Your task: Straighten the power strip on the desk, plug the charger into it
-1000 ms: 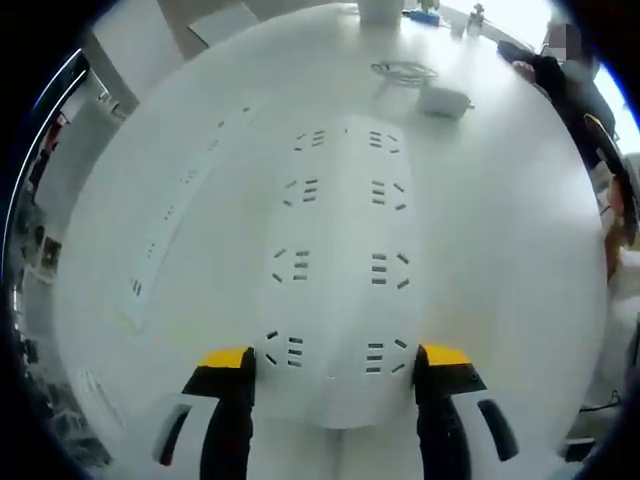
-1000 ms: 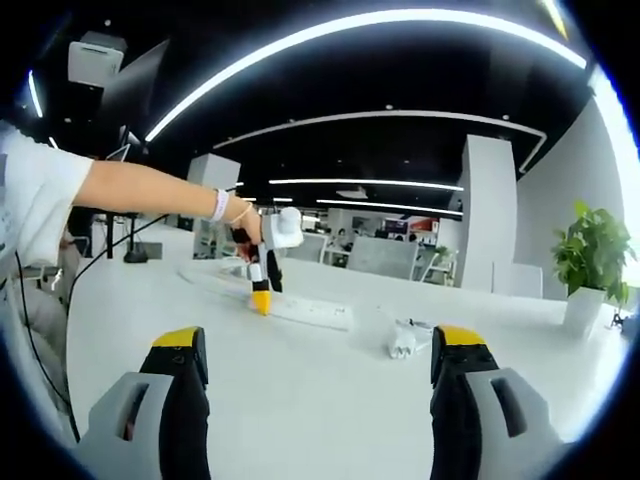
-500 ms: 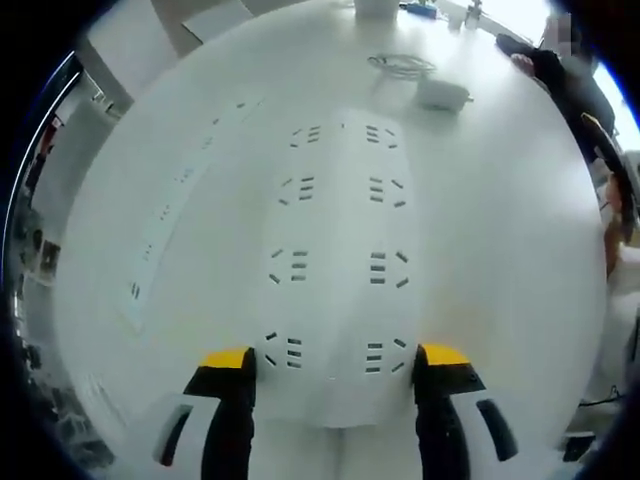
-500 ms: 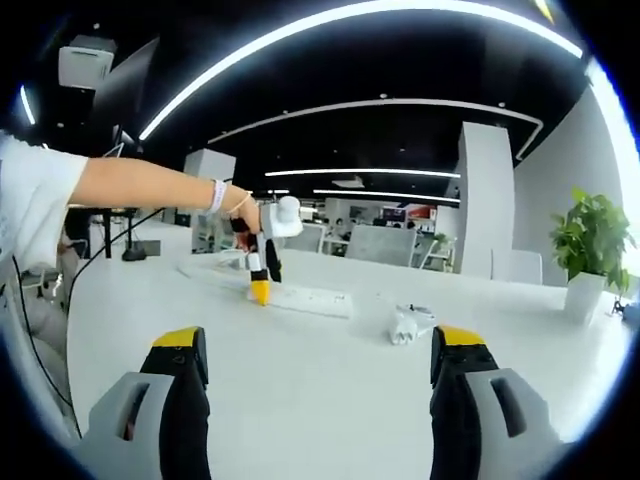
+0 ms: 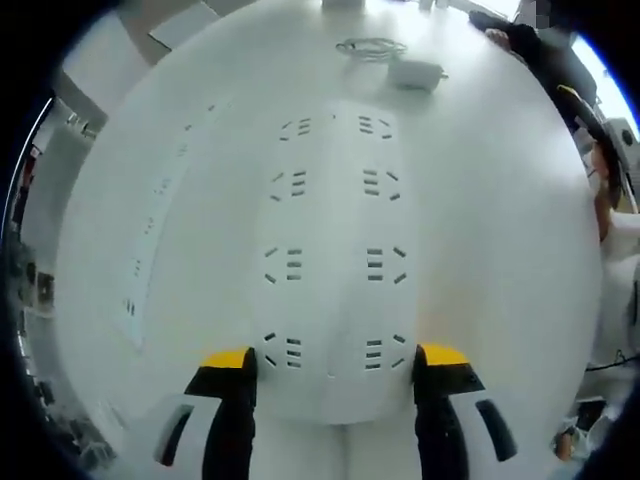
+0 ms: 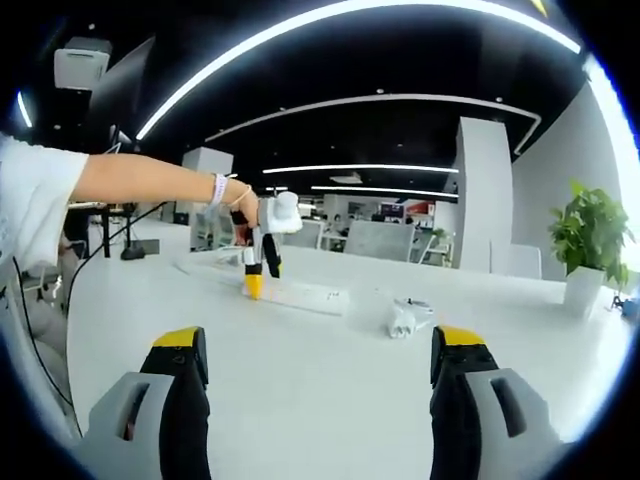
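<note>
A white power strip (image 5: 330,250) with two rows of sockets lies flat on the white desk (image 5: 500,250) and runs away from me in the left gripper view. My left gripper (image 5: 335,360) clamps its near end, one jaw against each long side. Beyond its far end lie the white charger (image 5: 415,72) and its coiled cable (image 5: 370,47). In the right gripper view, the left gripper (image 6: 255,287) stands tips-down on the strip (image 6: 300,294), held by a person's hand. The charger (image 6: 405,318) lies right of the strip. My right gripper (image 6: 320,365) hovers open above bare desk.
A long narrow white rail (image 5: 150,220) with small marks runs along the desk left of the strip. A person in dark clothes (image 5: 545,55) sits at the desk's far right edge. A potted plant (image 6: 590,240) stands at the right.
The left gripper view has tipped forward a little, so the strip and charger sit higher in it. The left jaws keep their hold. The right gripper has barely moved.
</note>
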Demonstrator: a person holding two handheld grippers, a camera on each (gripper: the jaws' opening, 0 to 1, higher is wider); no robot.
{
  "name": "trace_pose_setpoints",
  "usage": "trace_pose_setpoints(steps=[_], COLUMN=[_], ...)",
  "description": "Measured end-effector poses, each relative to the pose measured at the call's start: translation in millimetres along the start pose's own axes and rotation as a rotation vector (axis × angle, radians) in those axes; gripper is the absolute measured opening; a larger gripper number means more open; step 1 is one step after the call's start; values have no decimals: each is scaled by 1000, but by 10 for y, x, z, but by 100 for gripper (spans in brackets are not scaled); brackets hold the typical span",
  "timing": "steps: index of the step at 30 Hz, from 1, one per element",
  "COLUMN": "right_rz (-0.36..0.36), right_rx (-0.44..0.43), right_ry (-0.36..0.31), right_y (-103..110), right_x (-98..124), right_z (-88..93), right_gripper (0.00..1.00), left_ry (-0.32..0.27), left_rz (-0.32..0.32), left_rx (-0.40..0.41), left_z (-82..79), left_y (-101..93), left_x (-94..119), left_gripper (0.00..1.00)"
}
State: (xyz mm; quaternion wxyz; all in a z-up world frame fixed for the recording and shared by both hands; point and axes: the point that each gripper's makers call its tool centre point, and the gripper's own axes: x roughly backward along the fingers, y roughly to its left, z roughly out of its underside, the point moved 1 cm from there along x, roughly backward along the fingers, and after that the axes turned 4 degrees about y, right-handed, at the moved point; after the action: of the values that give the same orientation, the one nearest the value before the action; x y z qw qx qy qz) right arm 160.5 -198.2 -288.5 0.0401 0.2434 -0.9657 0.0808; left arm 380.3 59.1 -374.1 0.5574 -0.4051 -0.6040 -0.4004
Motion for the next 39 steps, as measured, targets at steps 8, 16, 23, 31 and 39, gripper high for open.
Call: trace_pose_setpoints(steps=[8, 16, 23, 31, 39], right_rz=[4, 1, 4, 6, -3], right_rx=[-5, -17, -18, -21, -28], right_ry=[12, 25, 28, 30, 38], right_y=[-18, 5, -9, -17, 7], right_x=[12, 7, 25, 23, 9], right_z=[27, 59, 67, 73, 101], right_gripper=[92, 92, 92, 92, 92], left_ry=[12, 37, 76, 90, 113], left_rz=[4, 6, 5, 3, -5], left_rx=[-51, -103, -166, -188, -229], left_z=[9, 34, 56, 62, 79], left_y=[-66, -34, -42, -63, -96], left_x=[11, 24, 27, 27, 21], left_gripper=[64, 64, 64, 64, 64])
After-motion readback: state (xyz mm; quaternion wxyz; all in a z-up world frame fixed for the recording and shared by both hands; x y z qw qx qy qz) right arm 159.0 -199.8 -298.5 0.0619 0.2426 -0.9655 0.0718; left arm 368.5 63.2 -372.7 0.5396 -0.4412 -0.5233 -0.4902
